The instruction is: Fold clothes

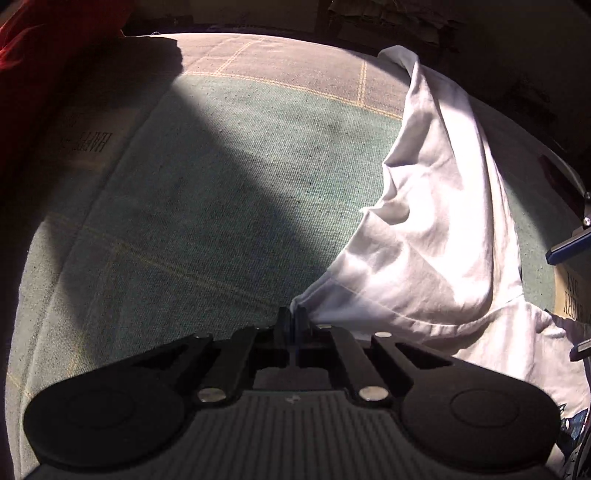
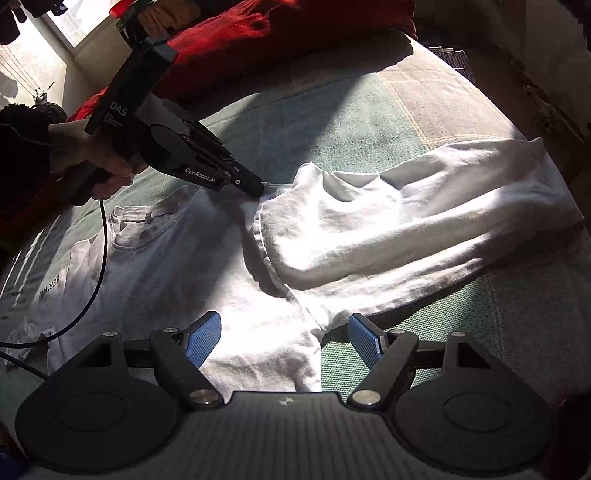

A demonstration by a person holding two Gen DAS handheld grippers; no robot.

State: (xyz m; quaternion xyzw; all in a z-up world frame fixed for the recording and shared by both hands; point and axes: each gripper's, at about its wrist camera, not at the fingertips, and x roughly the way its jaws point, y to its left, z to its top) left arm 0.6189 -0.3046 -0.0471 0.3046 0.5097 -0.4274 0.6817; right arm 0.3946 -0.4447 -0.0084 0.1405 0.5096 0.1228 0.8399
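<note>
- My left tool (image 1: 294, 316) is clenched on an edge of the white T-shirt (image 1: 424, 236), its two black fingers pressed together with a pinch of cloth between them.
- In the right wrist view the same left tool (image 2: 258, 189) nips the shirt near the top of the folded-over part, and my hand (image 2: 99, 162) grips its handle, a dark cable hanging from it.
- My right tool (image 2: 284, 338) is released, the blue pads (image 2: 203, 339) spread wide apart just above the shirt's lower edge, grasping nothing.
- The white T-shirt (image 2: 332, 236) lies on the bed, on a green woven cover (image 1: 229, 177) with thin yellow lines.
- One side of the shirt is folded over onto its body, making a thick sunlit roll; the collar (image 2: 144, 229) lies flat to the left.
- A red cloth (image 2: 280, 29) is heaped at the far edge of the bed, apart from the shirt.
- A hard shadow falls across part of the cover.
</note>
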